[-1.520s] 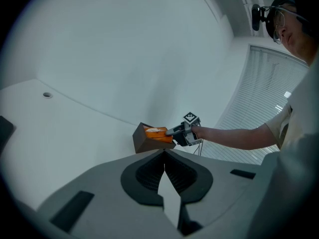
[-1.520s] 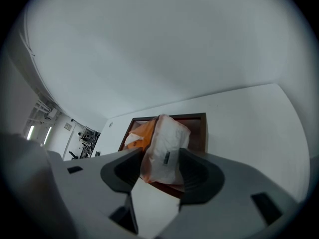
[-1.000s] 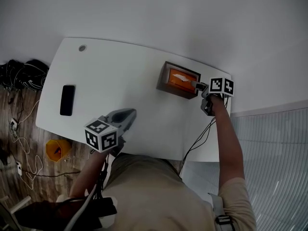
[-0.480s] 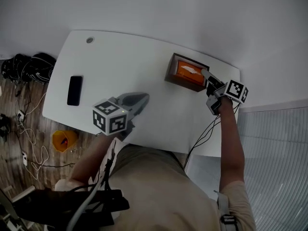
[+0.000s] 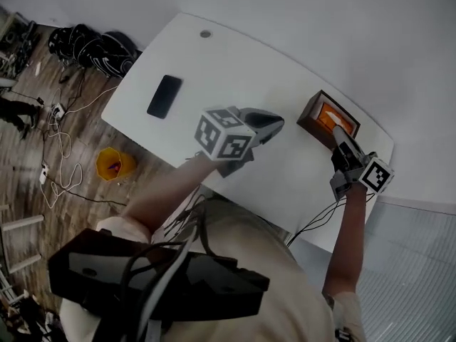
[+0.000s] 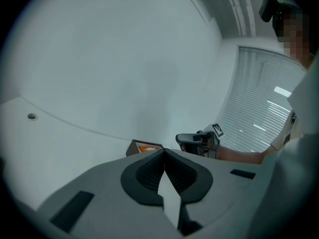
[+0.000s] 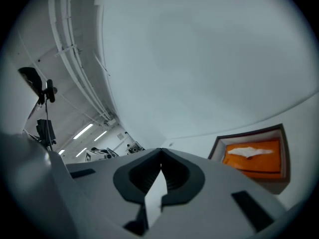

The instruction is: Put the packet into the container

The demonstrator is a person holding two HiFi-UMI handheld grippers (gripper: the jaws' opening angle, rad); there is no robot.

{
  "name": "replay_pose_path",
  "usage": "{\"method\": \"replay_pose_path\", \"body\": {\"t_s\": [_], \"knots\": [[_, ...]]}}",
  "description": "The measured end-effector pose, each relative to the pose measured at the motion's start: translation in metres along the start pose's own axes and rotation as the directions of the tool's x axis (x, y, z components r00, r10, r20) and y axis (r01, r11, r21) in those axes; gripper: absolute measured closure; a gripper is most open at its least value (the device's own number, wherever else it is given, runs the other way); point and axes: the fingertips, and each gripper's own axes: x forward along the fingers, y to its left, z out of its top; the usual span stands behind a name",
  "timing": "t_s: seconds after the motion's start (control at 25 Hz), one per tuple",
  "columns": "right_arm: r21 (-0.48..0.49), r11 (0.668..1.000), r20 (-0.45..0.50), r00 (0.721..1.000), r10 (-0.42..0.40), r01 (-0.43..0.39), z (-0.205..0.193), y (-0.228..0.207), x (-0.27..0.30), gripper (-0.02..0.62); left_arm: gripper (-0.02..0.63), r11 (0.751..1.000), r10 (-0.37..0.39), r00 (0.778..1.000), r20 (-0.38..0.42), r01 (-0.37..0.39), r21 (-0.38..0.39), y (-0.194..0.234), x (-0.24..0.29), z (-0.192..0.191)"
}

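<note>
A brown container (image 5: pixel 313 117) stands near the table's far right corner, and an orange packet (image 5: pixel 329 114) with a white patch lies flat inside it. In the right gripper view the packet (image 7: pixel 251 158) rests in the container (image 7: pixel 285 153) to the right of the jaws. My right gripper (image 5: pixel 340 137) hangs just beside the container's near edge, shut with nothing in it (image 7: pixel 160 152). My left gripper (image 5: pixel 276 123) hovers over the table's middle, left of the container, its jaws shut and empty (image 6: pixel 163 151).
A black phone (image 5: pixel 164 96) lies on the white table (image 5: pixel 214 77) at the left, with a small round grommet (image 5: pixel 205 33) near the far edge. On the wooden floor sit an orange bin (image 5: pixel 112 164), loose cables and dark bags (image 5: pixel 100 48).
The right gripper has drawn back from over the packet to the container's near side and its jaws have shut. The left gripper has risen and moved toward the container. The head view has swung.
</note>
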Motion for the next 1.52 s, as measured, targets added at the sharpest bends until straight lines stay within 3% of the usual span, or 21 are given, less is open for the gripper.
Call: {"method": "replay_pose_path", "body": {"t_s": [0.24,0.4,0.6,0.76,1.04,1.52], "knots": [[0.006,0.979,-0.008,0.979,0.204,-0.204,-0.033,0.064,0.034,0.580,0.597,1.000,0.007,1.000,-0.004,-0.007,0.004,0.008,-0.013,-0.004],[0.011,0.975,-0.012,0.975,0.222,-0.222,-0.048,0.083,0.038,0.580,0.597,1.000,0.019,1.000,-0.011,-0.019,-0.004,0.018,-0.027,-0.008],[0.054,0.967,0.051,0.968,0.246,-0.249,-0.056,0.100,0.025,0.580,0.597,1.000,0.019,0.999,-0.046,-0.020,-0.017,0.021,-0.038,-0.026],[0.020,0.961,0.082,0.959,0.273,-0.275,-0.058,0.116,0.006,0.580,0.597,1.000,0.018,0.998,-0.054,-0.017,0.012,0.010,-0.040,-0.031],[-0.056,0.947,0.150,0.936,0.320,-0.315,-0.046,0.139,-0.079,0.580,0.597,0.995,0.021,1.000,-0.012,-0.020,0.099,-0.060,-0.032,-0.037],[-0.061,0.929,0.242,0.897,0.369,-0.365,-0.081,0.149,-0.243,0.580,0.597,0.991,0.029,0.999,0.041,-0.034,0.127,-0.187,0.000,-0.076]]}}
